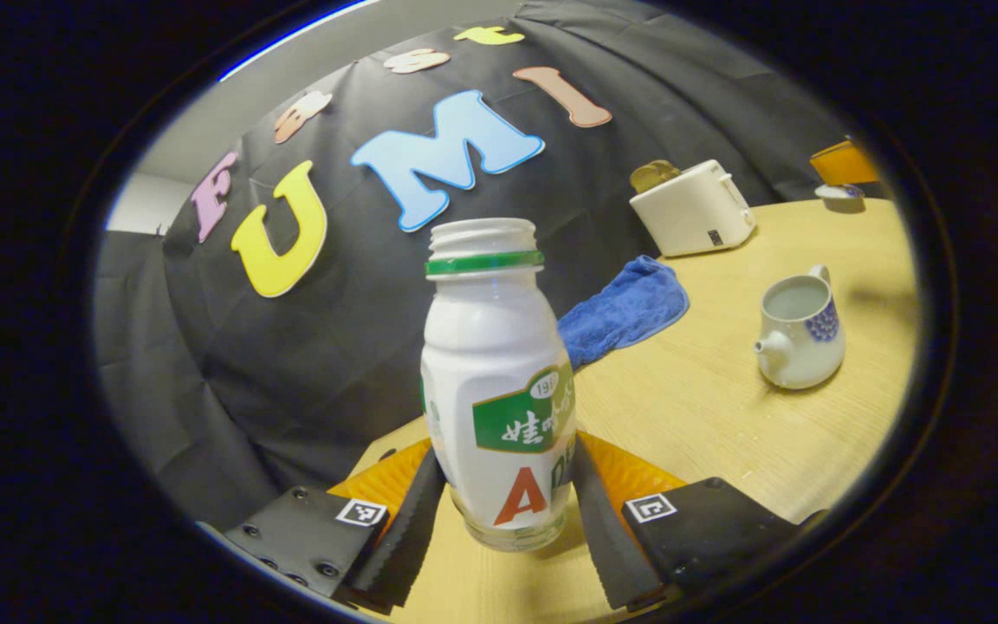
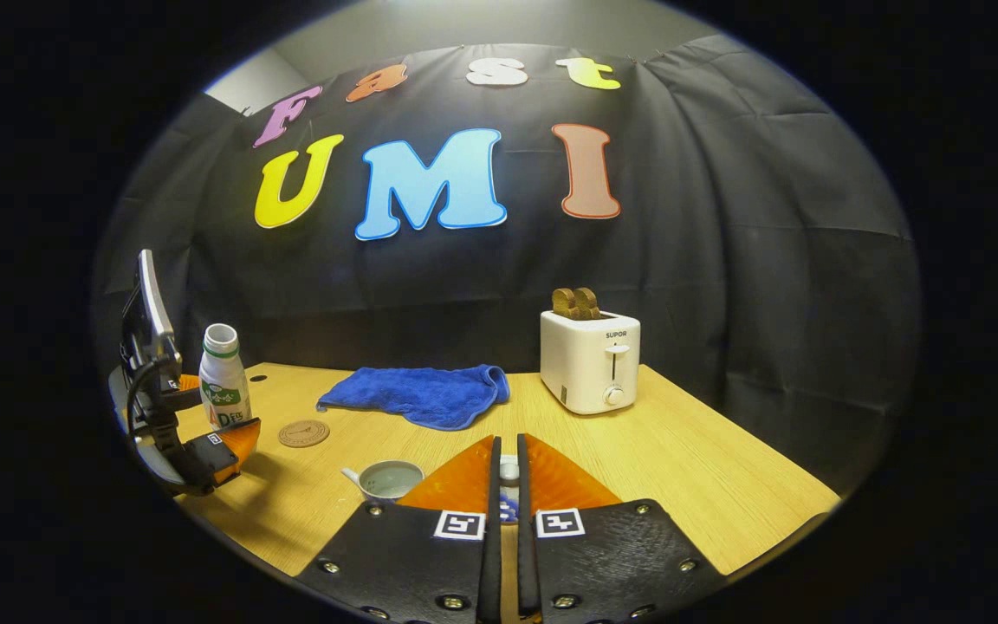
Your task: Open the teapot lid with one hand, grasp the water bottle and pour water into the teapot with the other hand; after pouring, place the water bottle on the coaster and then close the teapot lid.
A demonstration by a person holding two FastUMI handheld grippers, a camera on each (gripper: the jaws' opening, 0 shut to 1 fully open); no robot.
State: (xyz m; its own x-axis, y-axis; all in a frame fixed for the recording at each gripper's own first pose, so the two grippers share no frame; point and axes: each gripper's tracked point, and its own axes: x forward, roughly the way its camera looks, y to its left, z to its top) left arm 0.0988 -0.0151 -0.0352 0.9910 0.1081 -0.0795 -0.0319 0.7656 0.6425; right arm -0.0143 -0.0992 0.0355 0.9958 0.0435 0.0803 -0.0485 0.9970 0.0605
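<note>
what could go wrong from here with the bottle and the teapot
1. The water bottle has no cap, and the left gripper brackets it low, near its base; lifted that way it may tip or slosh.
2. The teapot has a small opening, so water may land on the table.
3. The right gripper pinches the lid narrowly; it might slip.

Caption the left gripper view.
Left gripper brackets the uncapped water bottle; lidless teapot waits nearby.

The bottle (image 1: 499,381) is white with a green neck ring. The teapot (image 1: 798,329) is white with blue dots; the towel (image 1: 625,308) is blue.
</note>
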